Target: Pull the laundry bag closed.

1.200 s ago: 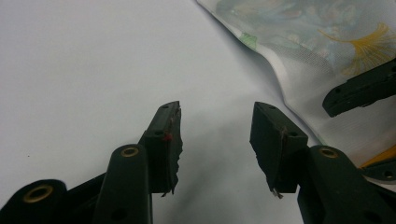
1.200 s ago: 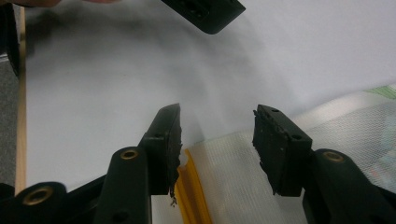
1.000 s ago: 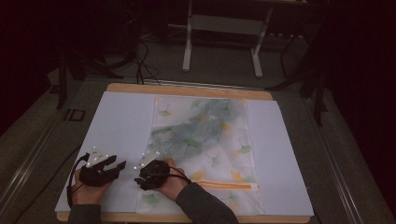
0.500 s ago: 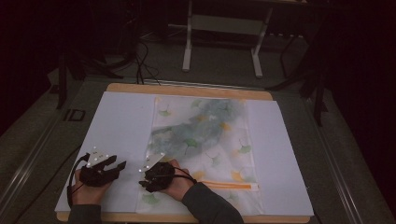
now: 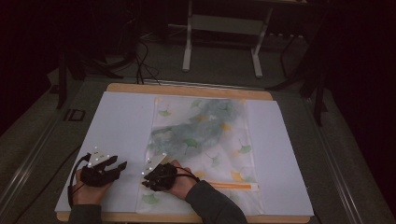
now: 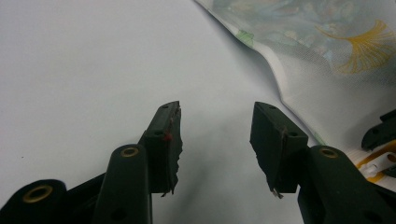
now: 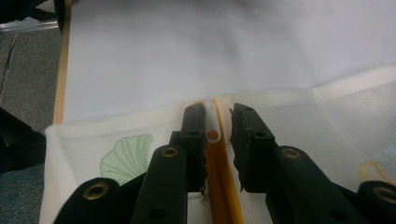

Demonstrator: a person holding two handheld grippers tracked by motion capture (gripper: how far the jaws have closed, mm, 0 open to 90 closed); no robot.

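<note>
A sheer mesh bag (image 5: 205,135) printed with ginkgo leaves lies flat on the white sheet (image 5: 121,121). An orange zipper (image 5: 231,185) runs along its near edge. My right gripper (image 5: 147,181) rests at the bag's near left corner, pointing left along the zipper (image 7: 219,196). Its jaws have just been closing and stand narrow around the white zipper end (image 7: 214,128), with a thin gap still showing at the right pad (image 7: 238,130). My left gripper (image 5: 121,165) lies on the bare sheet left of the bag (image 6: 327,46), open (image 6: 217,126) with nothing between its jaws.
The sheet covers a wooden tabletop (image 5: 187,88) whose near edge (image 7: 60,74) lies close to both hands. Beyond the table are a white stand (image 5: 219,28) and cables on a dark floor. The other gripper (image 6: 380,133) shows at the right of the left gripper view.
The right hand has edged slightly to the right at the bag's near left corner. The left hand has stayed put.
</note>
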